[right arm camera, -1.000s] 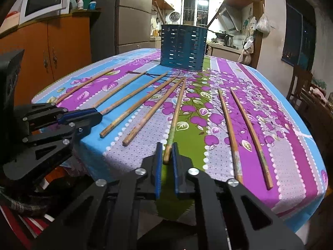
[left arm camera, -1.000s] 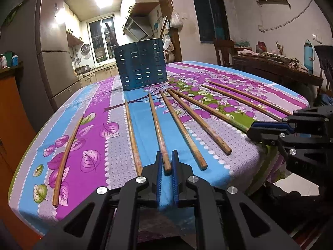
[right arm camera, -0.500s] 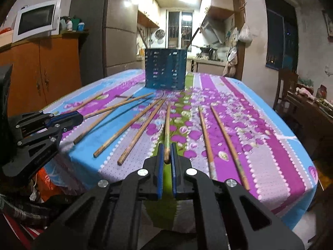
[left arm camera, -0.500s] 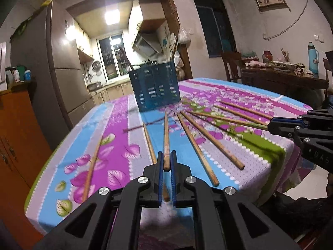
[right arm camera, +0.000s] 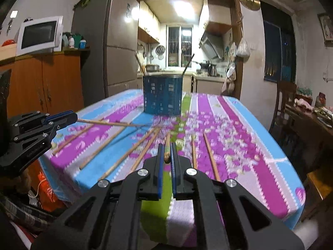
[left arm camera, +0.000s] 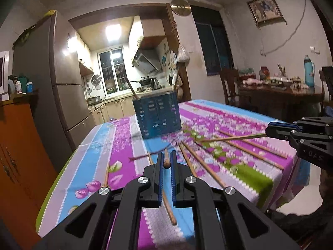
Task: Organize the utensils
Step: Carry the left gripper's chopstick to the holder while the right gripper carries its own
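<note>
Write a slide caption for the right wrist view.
Right gripper shut on a wooden chopstick, blue utensil holder ahead.

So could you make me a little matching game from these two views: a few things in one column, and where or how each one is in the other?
Things
1. left gripper
2. blue holder
3. microwave
4. blue flask

Places or states
A. on the orange cabinet
B. on the far wooden side table
C. standing on the tablecloth, two sticks poking out
D. shut on a chopstick

Pairs: 1-D, 2-C, 3-A, 4-B
</note>
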The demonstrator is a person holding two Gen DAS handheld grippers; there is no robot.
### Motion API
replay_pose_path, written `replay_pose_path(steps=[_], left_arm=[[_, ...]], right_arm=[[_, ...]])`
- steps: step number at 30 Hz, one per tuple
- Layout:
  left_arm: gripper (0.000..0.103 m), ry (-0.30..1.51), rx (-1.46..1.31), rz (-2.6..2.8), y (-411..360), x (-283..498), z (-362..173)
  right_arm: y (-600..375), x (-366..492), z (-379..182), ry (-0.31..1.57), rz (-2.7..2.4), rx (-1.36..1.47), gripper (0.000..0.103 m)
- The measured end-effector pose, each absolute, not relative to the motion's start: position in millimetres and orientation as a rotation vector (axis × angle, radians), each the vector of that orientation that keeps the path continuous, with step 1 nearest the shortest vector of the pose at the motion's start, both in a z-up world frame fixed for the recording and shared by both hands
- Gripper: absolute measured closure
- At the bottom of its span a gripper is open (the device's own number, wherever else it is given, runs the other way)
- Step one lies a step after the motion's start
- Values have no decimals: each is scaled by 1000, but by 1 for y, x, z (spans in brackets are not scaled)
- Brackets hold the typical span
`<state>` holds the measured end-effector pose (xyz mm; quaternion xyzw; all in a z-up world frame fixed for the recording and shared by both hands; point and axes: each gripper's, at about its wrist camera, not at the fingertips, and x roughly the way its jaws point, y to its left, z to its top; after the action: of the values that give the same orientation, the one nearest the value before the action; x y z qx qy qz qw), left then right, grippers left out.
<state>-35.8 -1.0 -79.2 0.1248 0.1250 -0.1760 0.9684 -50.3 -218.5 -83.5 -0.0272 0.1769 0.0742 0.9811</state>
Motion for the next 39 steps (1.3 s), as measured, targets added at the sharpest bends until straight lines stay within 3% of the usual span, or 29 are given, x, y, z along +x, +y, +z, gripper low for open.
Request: replay_pose_path(steps=[18,39], left_arm=[[95,179,68,-444,24,-1,20],[95,317,40,-503,29,65,54]], right_arm=[[-228,-18,1,183,225,-42,98],[-221,23,43,159,310,-51,98]])
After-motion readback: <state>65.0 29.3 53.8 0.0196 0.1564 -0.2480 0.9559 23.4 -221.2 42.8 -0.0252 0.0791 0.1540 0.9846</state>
